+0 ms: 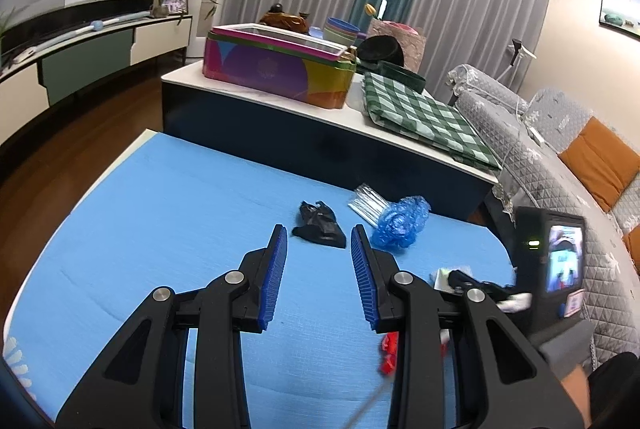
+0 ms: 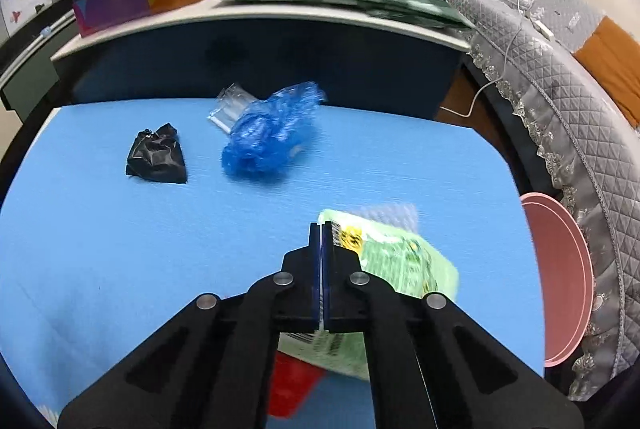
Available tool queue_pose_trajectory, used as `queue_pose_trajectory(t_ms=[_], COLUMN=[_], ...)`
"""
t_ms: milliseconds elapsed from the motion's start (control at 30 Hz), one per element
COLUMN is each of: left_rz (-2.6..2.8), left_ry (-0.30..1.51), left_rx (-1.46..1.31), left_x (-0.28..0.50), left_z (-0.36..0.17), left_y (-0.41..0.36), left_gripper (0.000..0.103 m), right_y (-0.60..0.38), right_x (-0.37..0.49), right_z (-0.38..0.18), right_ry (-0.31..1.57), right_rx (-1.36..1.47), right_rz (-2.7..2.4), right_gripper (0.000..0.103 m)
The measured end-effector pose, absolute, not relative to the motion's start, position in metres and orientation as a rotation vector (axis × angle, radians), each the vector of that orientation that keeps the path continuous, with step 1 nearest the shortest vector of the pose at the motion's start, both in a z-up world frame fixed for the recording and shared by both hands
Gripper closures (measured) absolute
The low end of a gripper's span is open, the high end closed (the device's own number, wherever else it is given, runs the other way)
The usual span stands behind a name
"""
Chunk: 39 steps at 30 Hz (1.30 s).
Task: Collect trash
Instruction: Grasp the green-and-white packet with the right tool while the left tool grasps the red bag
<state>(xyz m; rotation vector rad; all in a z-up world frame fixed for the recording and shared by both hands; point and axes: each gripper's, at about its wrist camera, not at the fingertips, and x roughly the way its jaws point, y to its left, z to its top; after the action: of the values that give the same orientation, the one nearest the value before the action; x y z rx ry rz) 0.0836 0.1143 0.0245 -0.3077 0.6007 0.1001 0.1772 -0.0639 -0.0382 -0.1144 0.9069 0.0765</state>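
On the blue mat (image 1: pixel 160 209) lie a crumpled black bag (image 1: pixel 320 225) (image 2: pixel 157 155), a crumpled blue plastic bag (image 1: pixel 402 221) (image 2: pixel 272 133) and a clear plastic wrapper (image 1: pixel 366 203) (image 2: pixel 228 107) partly under it. My left gripper (image 1: pixel 319 235) is open and empty, just short of the black bag. My right gripper (image 2: pixel 321 229) is shut on a green snack wrapper (image 2: pixel 400 261), held above the mat. A red wrapper (image 2: pixel 292 381) (image 1: pixel 388 349) lies under it. The right gripper with its camera (image 1: pixel 552 265) shows at the right of the left wrist view.
A pink bin (image 2: pixel 560 281) stands off the mat's right edge, beside a grey quilted sofa (image 2: pixel 560 89). Behind the mat is a raised table (image 1: pixel 280 125) with a colourful tin box (image 1: pixel 276 69), a green checked cloth (image 1: pixel 424 113) and bowls.
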Motion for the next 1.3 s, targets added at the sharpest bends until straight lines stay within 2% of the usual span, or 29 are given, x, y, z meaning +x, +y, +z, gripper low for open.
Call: queue_pose_trajectory(t_ms=[400,667,733,900,1300], left_rz=[0.008,-0.103,-0.109,-0.114,-0.028], left_ry=[0.681,0.771,0.793,0.825,0.9], left_rx=[-0.276,-0.265,-0.226,-0.127,-0.022], left_x=[0.089,0.098,0.1,0.103,0.112], left_z=[0.005,-0.029,-0.039,-0.054,-0.074], left_y=[0.071,0.034,0.021,-0.008,-0.027], left_gripper=[0.07,0.068,0.052,0.031,0.03], right_y=[-0.149,-0.192,-0.197,-0.199,-0.199], right_x=[0.129,0.103,0.101,0.095,0.092], right_z=[-0.012,-0.011,-0.009,-0.008,-0.015], right_ry=[0.854,0.775,0.753,0.721,0.713], right_rx=[-0.046,0.018,0.016,-0.008,-0.034], right_rz=[0.239,0.258,0.252,0.266,0.266], right_gripper=[0.103,0.103,0.103,0.103,0.103])
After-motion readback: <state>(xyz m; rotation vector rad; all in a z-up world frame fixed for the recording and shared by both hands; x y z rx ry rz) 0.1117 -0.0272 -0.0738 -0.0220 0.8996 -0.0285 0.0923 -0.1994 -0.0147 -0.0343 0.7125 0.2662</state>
